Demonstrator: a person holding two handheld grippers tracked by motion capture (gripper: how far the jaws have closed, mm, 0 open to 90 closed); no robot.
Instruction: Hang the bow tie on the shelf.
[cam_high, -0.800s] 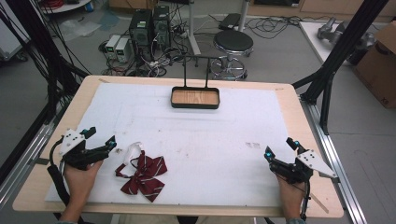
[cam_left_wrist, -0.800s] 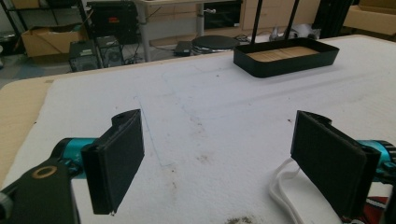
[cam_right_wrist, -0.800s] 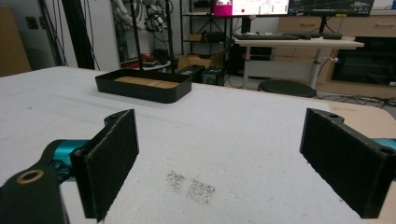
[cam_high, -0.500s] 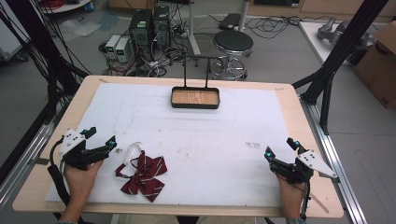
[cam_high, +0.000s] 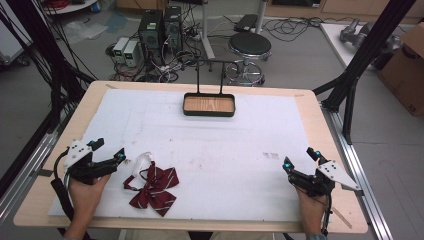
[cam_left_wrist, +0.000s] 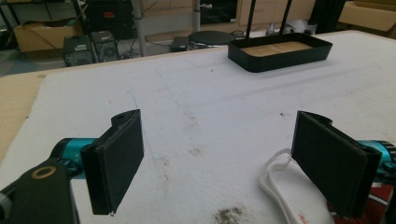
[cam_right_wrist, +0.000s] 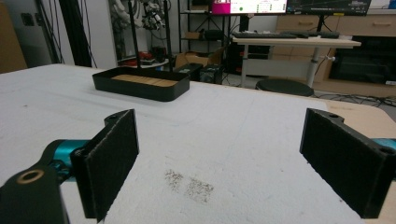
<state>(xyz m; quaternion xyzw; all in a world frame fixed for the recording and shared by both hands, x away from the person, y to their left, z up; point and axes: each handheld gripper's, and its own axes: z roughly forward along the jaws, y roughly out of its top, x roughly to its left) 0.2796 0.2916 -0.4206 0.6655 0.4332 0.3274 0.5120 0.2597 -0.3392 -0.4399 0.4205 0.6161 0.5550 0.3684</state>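
Plainly wide open, left claw empty beside bow tie, right claw open, empty

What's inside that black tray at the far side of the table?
The shallow black rectangular tray shows a bare wooden bottom with nothing lying on it. From the gripper views, its near wall hides the closest strip of that bottom.

Left gripper and right gripper low at near edge, jaws wide apart, nothing between.
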